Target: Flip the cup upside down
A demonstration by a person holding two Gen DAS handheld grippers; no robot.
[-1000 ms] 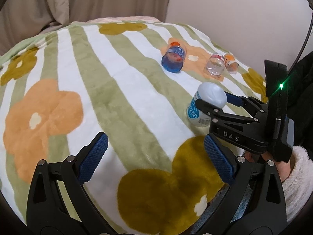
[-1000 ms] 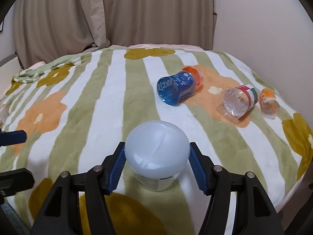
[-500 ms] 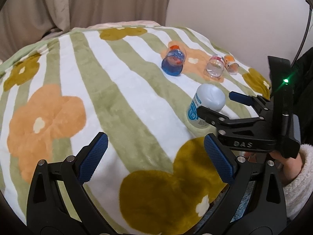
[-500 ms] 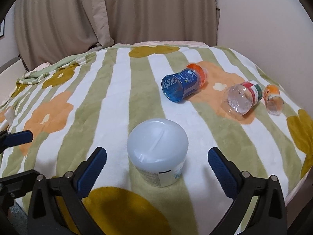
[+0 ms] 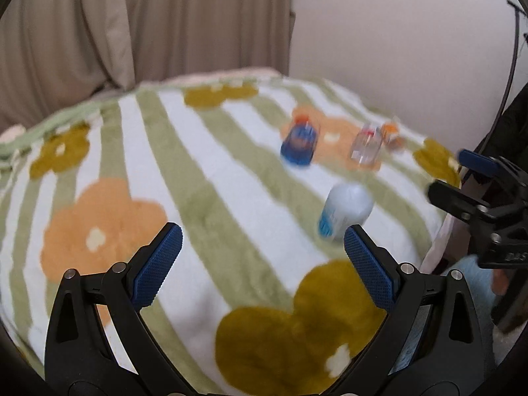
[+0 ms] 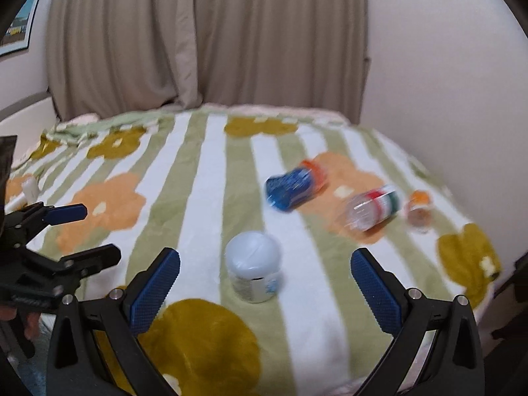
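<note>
Beyond the parted right gripper (image 6: 265,279), untouched cup (image 6: 253,265).

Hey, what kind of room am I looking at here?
Probably a bedroom: a bed under a striped floral blanket, long beige curtains behind it, and a framed picture on the wall.

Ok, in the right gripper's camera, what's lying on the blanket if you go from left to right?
White cup → blue bottle → clear bottle with the red and green label → small orange-capped bottle.
</note>
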